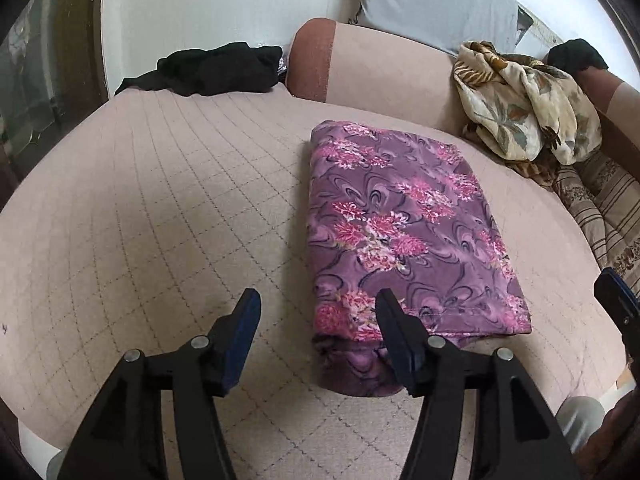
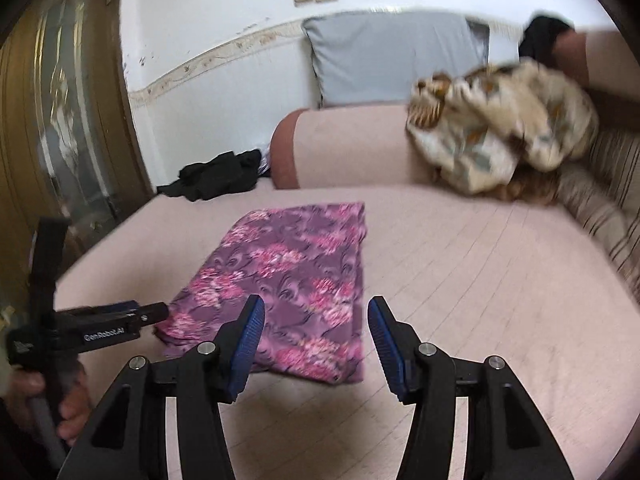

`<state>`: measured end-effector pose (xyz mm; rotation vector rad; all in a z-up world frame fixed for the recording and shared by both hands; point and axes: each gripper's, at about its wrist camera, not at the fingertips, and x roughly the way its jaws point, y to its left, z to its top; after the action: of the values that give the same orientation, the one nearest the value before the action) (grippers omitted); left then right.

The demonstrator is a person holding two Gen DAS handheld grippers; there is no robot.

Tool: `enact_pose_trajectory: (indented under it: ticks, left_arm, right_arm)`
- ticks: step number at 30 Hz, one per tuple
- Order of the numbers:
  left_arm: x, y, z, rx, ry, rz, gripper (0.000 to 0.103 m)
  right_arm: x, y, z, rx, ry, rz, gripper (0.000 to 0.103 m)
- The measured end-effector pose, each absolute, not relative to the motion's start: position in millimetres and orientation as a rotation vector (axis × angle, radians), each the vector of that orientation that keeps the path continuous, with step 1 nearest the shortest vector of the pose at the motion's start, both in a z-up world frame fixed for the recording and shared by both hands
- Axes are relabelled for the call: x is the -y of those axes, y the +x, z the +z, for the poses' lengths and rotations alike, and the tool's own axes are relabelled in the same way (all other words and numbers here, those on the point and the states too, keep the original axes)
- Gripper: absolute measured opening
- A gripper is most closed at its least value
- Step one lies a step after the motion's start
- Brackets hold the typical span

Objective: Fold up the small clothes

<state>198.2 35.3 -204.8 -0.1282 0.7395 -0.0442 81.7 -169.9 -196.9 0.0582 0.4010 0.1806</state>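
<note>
A purple garment with pink flowers (image 1: 408,232) lies folded into a long rectangle on the pink quilted couch seat (image 1: 160,208); it also shows in the right wrist view (image 2: 296,280). My left gripper (image 1: 318,304) is open and empty, low over the garment's near left corner. It appears at the left of the right wrist view (image 2: 154,312). My right gripper (image 2: 316,312) is open and empty, above the garment's near right edge. One of its fingertips (image 1: 616,292) shows at the right edge of the left wrist view.
A crumpled cream leaf-print cloth (image 1: 524,108) lies at the couch's back right by a striped cushion (image 1: 612,208). A black garment (image 1: 216,68) lies at the back left. A grey pillow (image 1: 432,4) leans on the backrest (image 1: 384,68). A wooden door (image 2: 60,120) stands left.
</note>
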Motion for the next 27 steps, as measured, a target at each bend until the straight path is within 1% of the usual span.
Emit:
enact_pose_trajectory:
  ticks: [5, 8, 11, 14, 16, 18, 19, 20, 22, 24, 25, 27]
  left_arm:
    - [-29.1, 200.0, -204.3, -0.713, -0.108, -0.05, 0.059]
    - [-26.7, 205.8, -209.2, -0.736, -0.104, -0.054, 0.059]
    - [-26.2, 207.8, -213.2, -0.741, -0.105, -0.051, 0.059]
    - [-26.2, 209.1, -215.9, -0.739, -0.103, -0.042, 0.059]
    - [-26.9, 211.1, -217.9, -0.746, -0.111, -0.044, 0.059]
    - [-26.8, 212.3, -219.7, -0.749, -0.112, -0.04, 0.059]
    - [-26.8, 212.5, -220.4, -0.75, -0.113, -0.04, 0.059]
    - [-26.9, 212.8, -220.9, -0.75, -0.114, -0.041, 0.059]
    - [-27.0, 213.4, -222.1, -0.754, -0.119, -0.042, 0.059]
    - [-27.2, 213.7, -222.8, -0.756, -0.121, -0.044, 0.059]
    - [-27.3, 213.9, -222.8, -0.754, -0.12, -0.042, 0.059]
    - [-27.6, 214.8, -222.5, -0.753, -0.121, -0.043, 0.059]
  right_arm:
    - [155.2, 77.8, -194.3, -0.34, -0.055, 0.115, 0.058]
    - [151.5, 77.3, -195.6, -0.326, -0.097, 0.09, 0.058]
    - [151.9, 79.8, -198.0, -0.322, -0.114, 0.076, 0.056]
    - [152.3, 83.4, -200.9, -0.331, -0.125, 0.07, 0.048]
    - [153.6, 86.9, -203.5, -0.346, -0.123, 0.069, 0.04]
    - [155.2, 89.3, -205.3, -0.352, -0.119, 0.066, 0.035]
    - [156.2, 90.5, -205.6, -0.353, -0.117, 0.066, 0.029]
    - [156.7, 91.0, -206.0, -0.354, -0.116, 0.066, 0.026]
    - [156.5, 91.7, -207.3, -0.357, -0.117, 0.063, 0.014]
    - [155.6, 91.8, -207.8, -0.356, -0.122, 0.054, 0.008]
    - [156.0, 92.5, -207.5, -0.354, -0.123, 0.054, 0.003]
    - [156.3, 93.0, -207.5, -0.353, -0.122, 0.05, 0.001]
